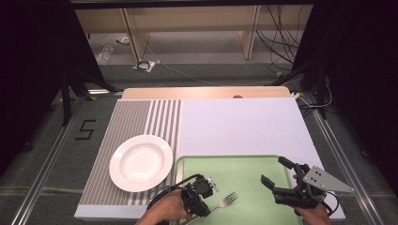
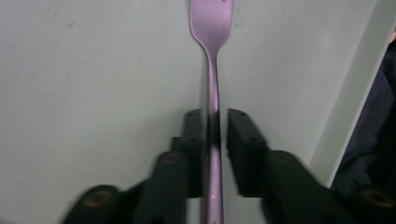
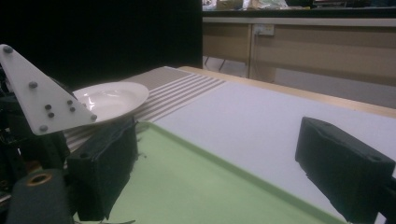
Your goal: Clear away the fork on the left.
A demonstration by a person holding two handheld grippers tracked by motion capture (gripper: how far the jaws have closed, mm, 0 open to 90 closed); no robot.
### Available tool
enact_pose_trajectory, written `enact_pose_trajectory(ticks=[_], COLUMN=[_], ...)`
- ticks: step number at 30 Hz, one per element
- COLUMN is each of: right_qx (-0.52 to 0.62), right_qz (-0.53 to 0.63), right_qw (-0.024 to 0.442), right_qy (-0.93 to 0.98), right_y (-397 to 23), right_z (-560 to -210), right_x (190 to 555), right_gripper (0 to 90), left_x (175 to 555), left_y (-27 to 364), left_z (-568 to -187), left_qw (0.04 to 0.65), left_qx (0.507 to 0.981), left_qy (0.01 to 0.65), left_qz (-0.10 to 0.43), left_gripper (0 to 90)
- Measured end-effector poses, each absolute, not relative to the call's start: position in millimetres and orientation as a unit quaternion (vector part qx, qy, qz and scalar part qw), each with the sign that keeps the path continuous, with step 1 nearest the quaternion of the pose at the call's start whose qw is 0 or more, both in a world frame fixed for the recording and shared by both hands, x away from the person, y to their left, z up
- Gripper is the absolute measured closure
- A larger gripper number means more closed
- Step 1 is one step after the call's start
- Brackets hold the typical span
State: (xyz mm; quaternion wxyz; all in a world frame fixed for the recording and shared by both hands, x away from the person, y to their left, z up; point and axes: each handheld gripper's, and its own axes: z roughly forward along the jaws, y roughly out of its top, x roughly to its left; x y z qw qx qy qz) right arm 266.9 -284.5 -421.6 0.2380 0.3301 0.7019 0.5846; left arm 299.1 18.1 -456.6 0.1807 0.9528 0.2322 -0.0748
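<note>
The slim silver metal fork (image 1: 224, 201) lies on the pale green plastic tray (image 1: 244, 164), between the left gripper (image 2: 215, 122)'s slightly parted jaws, which don't clamp it. Centre the handle before closing. The right gripper (image 1: 277, 174) hovers, jaws wide and empty.

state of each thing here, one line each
fork: lying flat on the tray, handle between the left tool's jaws, a gap on one side
plate: upright on the striped mat, empty
tray: flat on the table, holding the fork
left tool: open, not clamped
right tool: open, empty
</note>
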Motion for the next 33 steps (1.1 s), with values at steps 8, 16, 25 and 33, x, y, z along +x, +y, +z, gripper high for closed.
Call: enact_pose_trajectory(ticks=[8,16,25,33], right_qx=[0.33,0.33,0.329,0.328], right_qz=[0.585,0.584,0.583,0.583], right_qw=[0.237,0.238,0.237,0.238], right_qy=[0.702,0.703,0.704,0.704], right_y=[-284,-284,-284,-284], right_z=[-422,-422,-422,-422], right_x=[267,267,267,267], right_gripper=[13.8,13.9,14.0,14.1], left_x=[293,288,281,281], left_y=[14,10,2,0], left_z=[-444,-449,-459,-464], left_qw=[0.21,0.231,0.227,0.223], left_qx=[0.953,0.953,0.958,0.959], left_qy=[0.216,0.194,0.172,0.174], left_qz=[-0.032,-0.026,-0.038,-0.038], left_gripper=[43.5,71.3,89.3,89.5])
